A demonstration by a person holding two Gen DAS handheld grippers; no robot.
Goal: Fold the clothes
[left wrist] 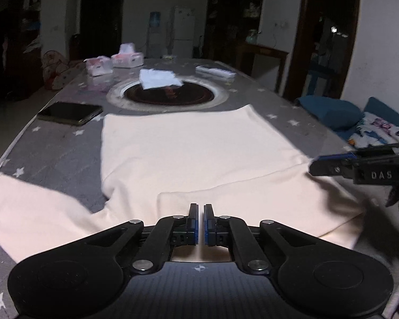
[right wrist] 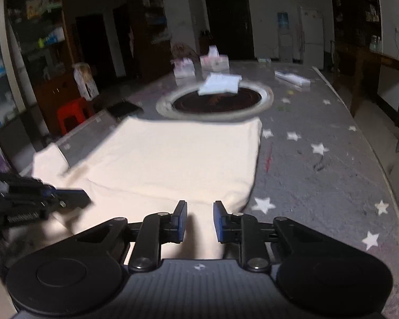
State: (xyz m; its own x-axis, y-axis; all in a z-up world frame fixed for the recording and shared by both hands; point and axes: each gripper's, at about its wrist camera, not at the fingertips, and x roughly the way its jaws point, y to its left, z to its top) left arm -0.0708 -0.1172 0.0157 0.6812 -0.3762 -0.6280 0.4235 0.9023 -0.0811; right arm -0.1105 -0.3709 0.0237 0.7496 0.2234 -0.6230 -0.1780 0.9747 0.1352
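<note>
The left gripper (left wrist: pixel 200 224) sits at the bottom middle of its frame with its fingers (left wrist: pixel 192 224) drawn almost together, only a thin slit between the blue pads. A bright strip of cloth shows through that slit, but whether the fingers pinch it or merely hover above it I cannot tell. The right gripper (right wrist: pixel 199 222) has its fingers (right wrist: pixel 182 222) spread apart, released, with nothing between them; cream cloth lies just under and ahead of them.

The task's thing, a cream garment (left wrist: pixel 188 156), lies spread on the desk (left wrist: pixel 58 143), filling the middle of both frames. One sleeve runs out to the lower left of the left view. On the right side a layer appears turned over the body, with a ridge running across near the right gripper. So it may be partly folded or just laid out unevenly.

Beyond it, toward the upper middle, a folded white cloth (left wrist: pixel 159 78) rests on the rim of a round dark inset (left wrist: pixel 169 94), and a dark tablet (left wrist: pixel 70 113) lies just off the garment's upper left corner.

Risks, as I judge them: the frames are blurred, suggesting quick motion, and a fast pull could drag the whole garment and wrinkle the flat body. A fold swung leftward could catch the tablet. A shallow pinch may slip off one layer.
</note>
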